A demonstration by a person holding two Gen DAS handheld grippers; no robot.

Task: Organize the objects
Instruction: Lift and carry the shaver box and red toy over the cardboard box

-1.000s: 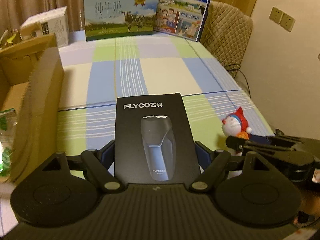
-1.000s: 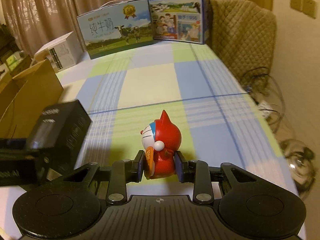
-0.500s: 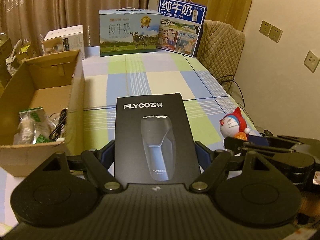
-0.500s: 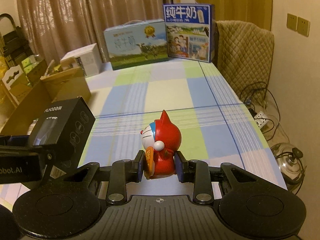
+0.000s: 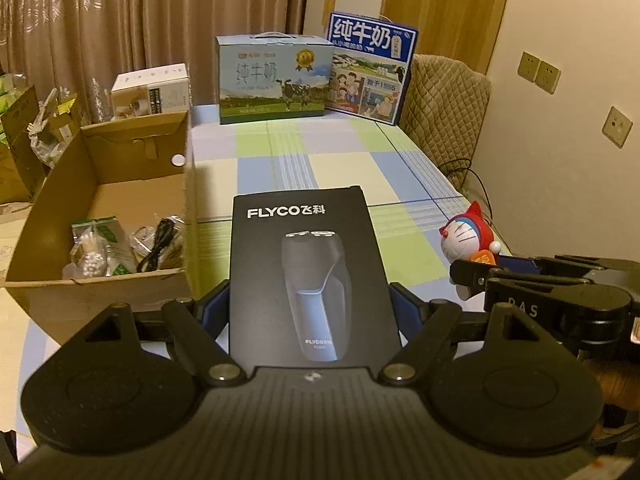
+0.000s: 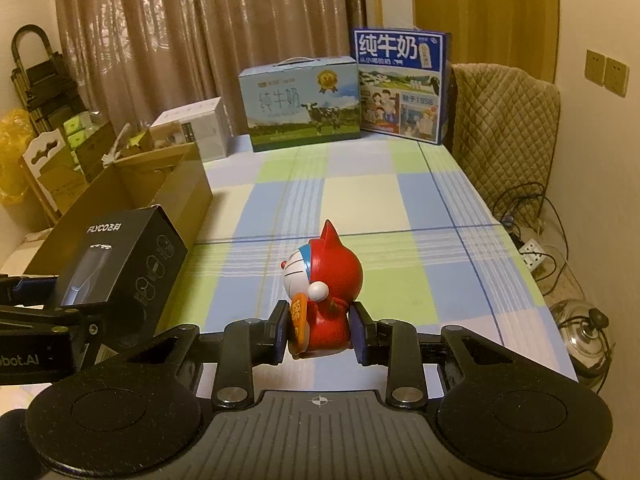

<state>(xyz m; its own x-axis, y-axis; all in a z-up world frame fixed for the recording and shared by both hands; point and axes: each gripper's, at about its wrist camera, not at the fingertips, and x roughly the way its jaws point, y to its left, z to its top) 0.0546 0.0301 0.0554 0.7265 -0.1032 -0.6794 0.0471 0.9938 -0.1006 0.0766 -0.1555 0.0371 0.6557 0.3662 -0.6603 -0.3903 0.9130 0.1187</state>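
Left gripper pinching shaver box, long axis pointing far, near end hidden; right gripper pinching toy cat, facing left.

Ahead of us hang brown curtains across the far wall, lit warm and dim. To the right rises a cream wall with sockets; a quilt-covered chair stands against it (cables trail on the floor below). A checked tablecloth stretches forward.
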